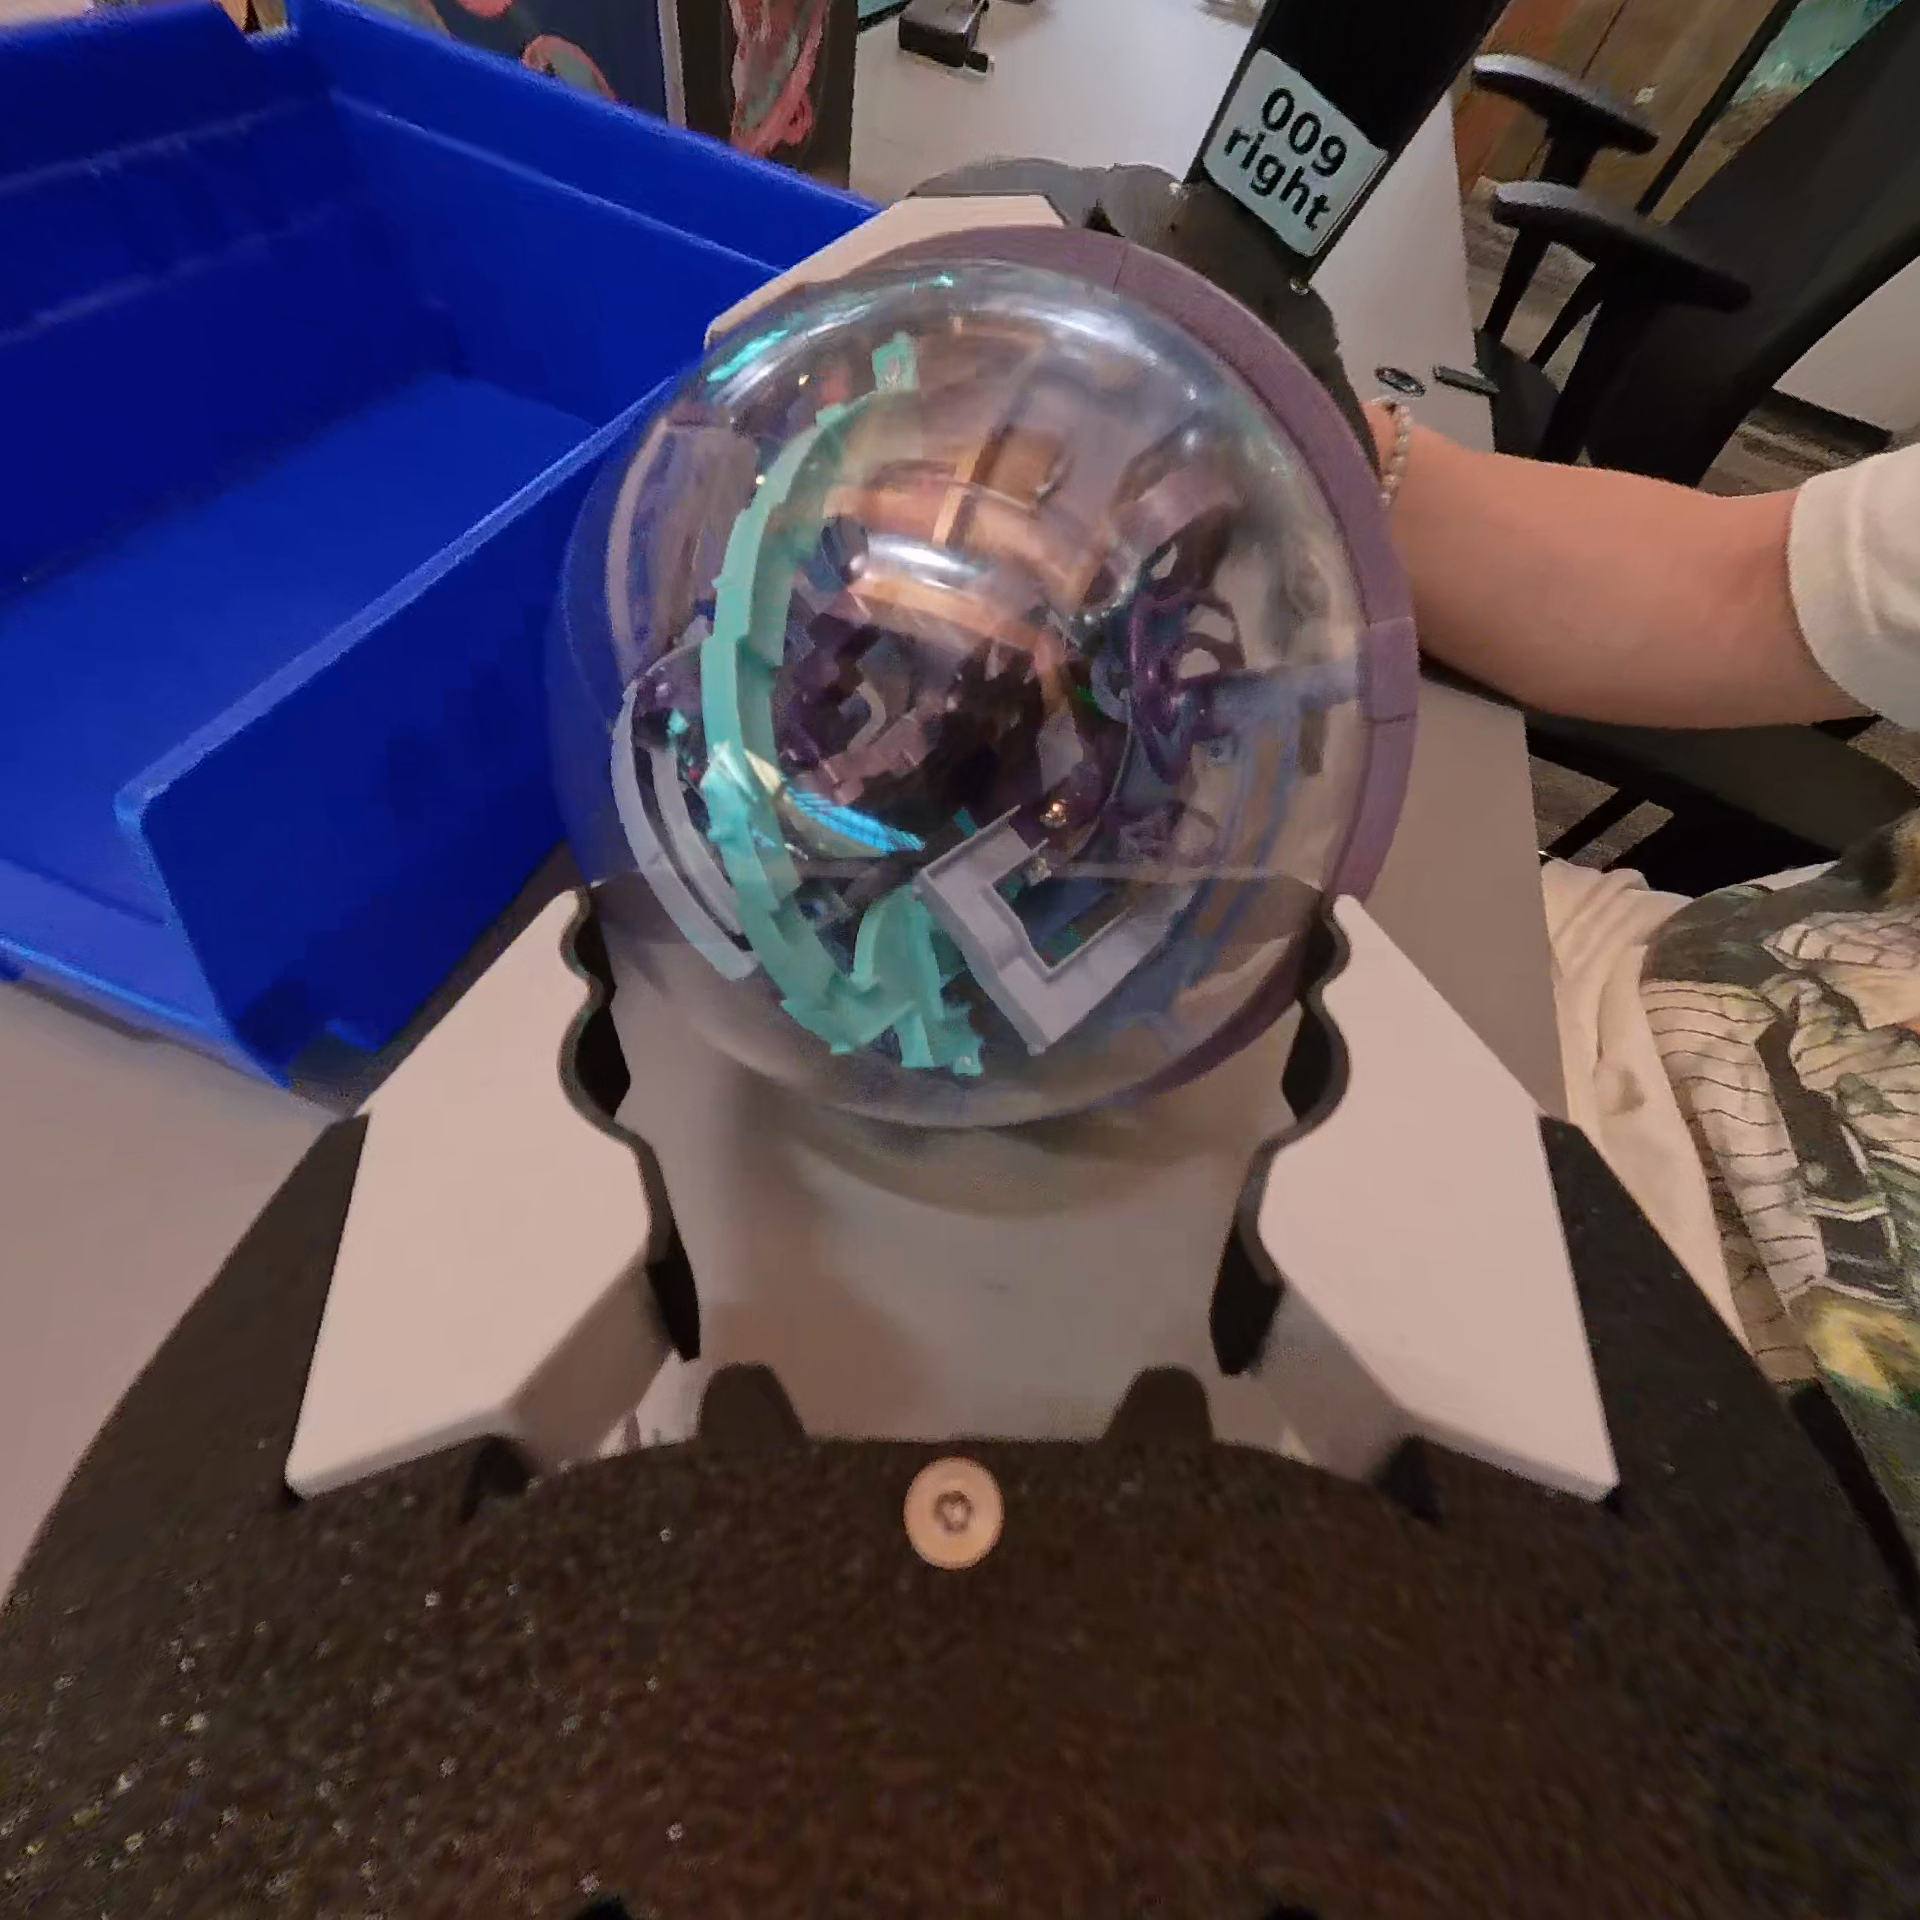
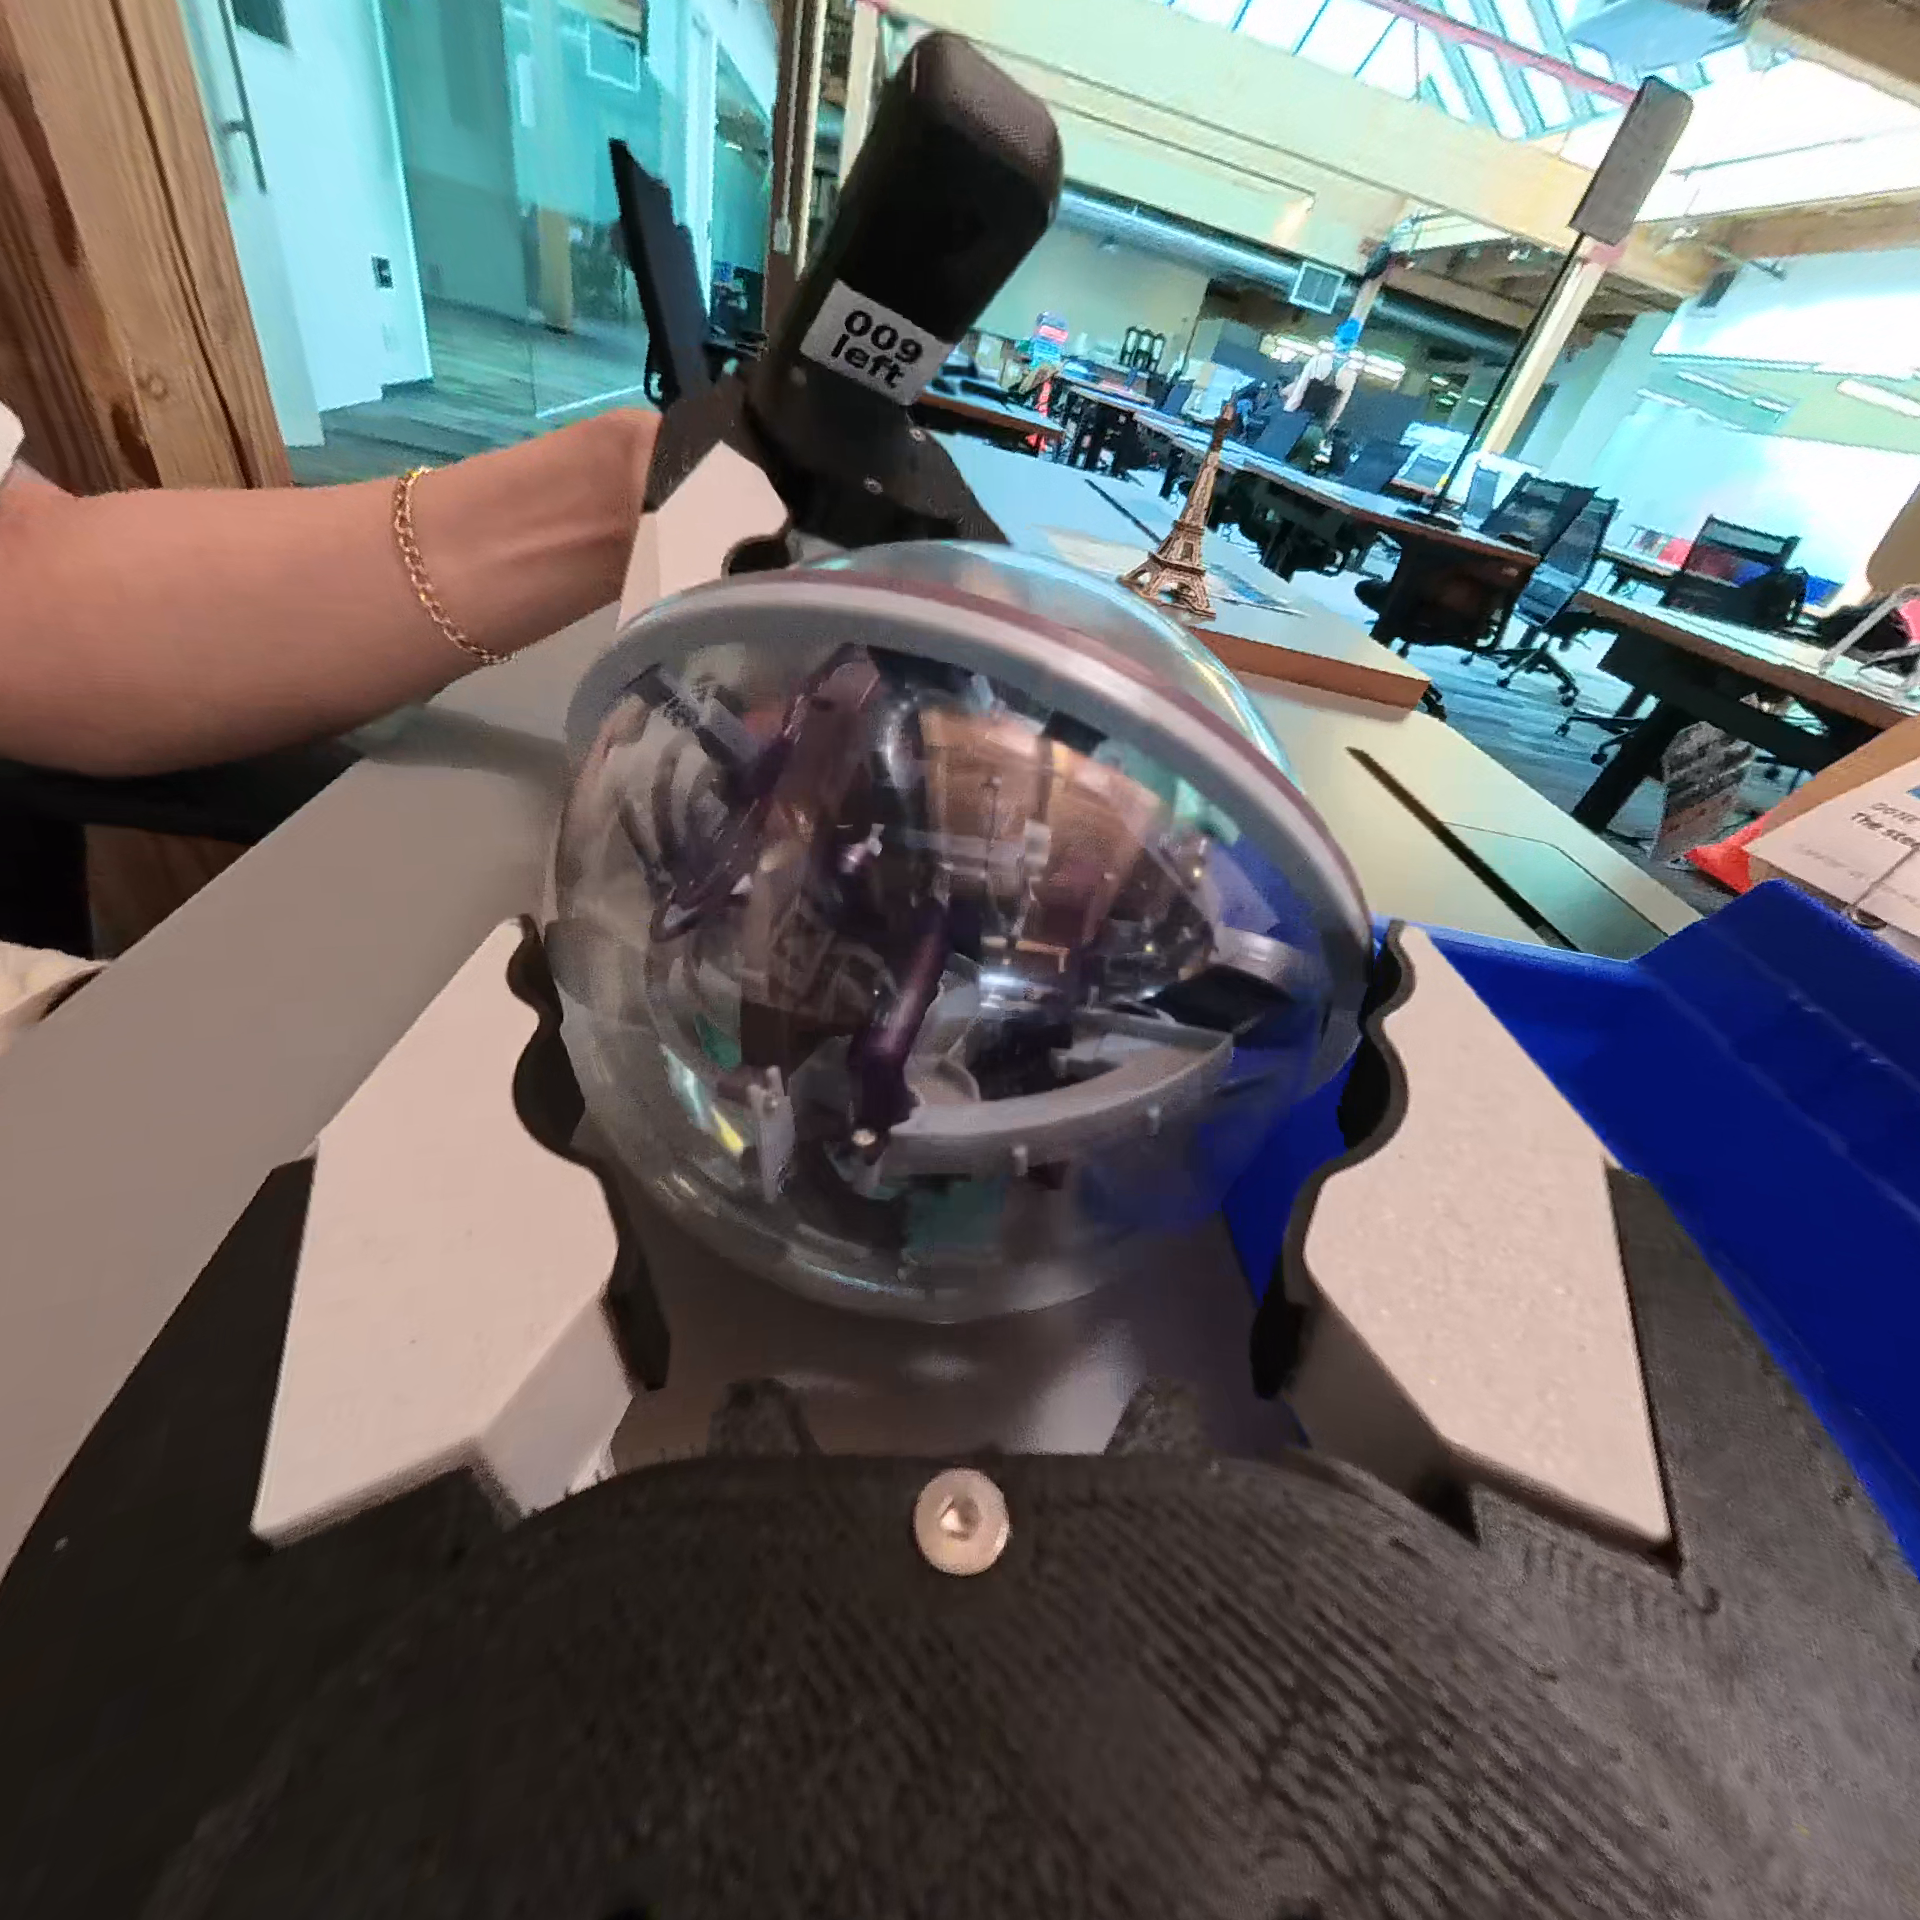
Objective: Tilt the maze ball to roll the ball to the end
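Note:
The maze ball (image 1: 987, 675) is a clear sphere with a purple rim and teal, grey and purple tracks inside. It is held up above the white table (image 1: 125, 1195) between both grippers, from opposite sides. My left gripper (image 1: 956, 925) has its two white fingers (image 1: 488, 1091) against the ball's lower sides. My right gripper (image 2: 961, 966) grips the same ball (image 2: 935, 935) the same way, with its fingers (image 2: 1455, 1195) at the sphere's flanks. Each gripper shows behind the ball in the other's view. I cannot pick out the small ball inside.
A blue plastic bin (image 1: 312, 468) stands on the table right beside the ball, and also shows in the right wrist view (image 2: 1714, 1091). The person's forearms (image 1: 1610, 603) (image 2: 312, 603) reach in. A small metal tower model (image 2: 1184, 540) stands farther back. Office chairs (image 1: 1610, 260) stand beyond the table.

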Tool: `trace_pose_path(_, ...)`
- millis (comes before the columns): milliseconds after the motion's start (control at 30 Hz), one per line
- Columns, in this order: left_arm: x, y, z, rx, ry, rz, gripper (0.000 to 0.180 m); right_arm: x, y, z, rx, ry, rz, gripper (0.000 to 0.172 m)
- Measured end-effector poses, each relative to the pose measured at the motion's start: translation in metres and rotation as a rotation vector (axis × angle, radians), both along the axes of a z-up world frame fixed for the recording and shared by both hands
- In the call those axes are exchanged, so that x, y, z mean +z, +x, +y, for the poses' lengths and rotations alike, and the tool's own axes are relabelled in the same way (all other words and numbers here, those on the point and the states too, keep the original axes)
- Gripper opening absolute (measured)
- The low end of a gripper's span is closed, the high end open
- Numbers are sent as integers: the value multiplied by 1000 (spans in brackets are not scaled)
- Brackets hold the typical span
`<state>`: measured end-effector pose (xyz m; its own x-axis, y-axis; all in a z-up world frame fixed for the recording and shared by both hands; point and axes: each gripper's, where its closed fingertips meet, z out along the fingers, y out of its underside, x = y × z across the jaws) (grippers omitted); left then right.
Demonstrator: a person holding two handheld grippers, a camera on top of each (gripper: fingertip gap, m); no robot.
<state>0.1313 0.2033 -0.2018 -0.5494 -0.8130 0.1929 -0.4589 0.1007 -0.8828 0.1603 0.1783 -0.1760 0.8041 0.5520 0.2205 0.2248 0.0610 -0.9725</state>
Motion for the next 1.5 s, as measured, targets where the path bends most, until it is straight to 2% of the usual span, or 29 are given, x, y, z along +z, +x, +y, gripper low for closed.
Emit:
trace_pose_path(400, -4, 10, -7, 31, -92, 50, 130, 1, 5, 2, -16, 14, 44, 154)
trace_pose_path(600, -7, 13, -6, 4, -2, -23, 131, 1, 5, 0, -27, 78, -60, 154)
trace_pose_path(933, -7, 15, -5, 1, -14, -49, 130, 1, 6, 2, -37, 93, -57, 154)
trace_pose_path(1333, -8, 9, 1, 14, 192, -41, 131, -7, 2, 4, -69, 114, -221, 155)
trace_pose_path(1500, -8, 9, 1, 22, 203, -37, 131, -8, 2, 5, -73, 119, -229, 156)
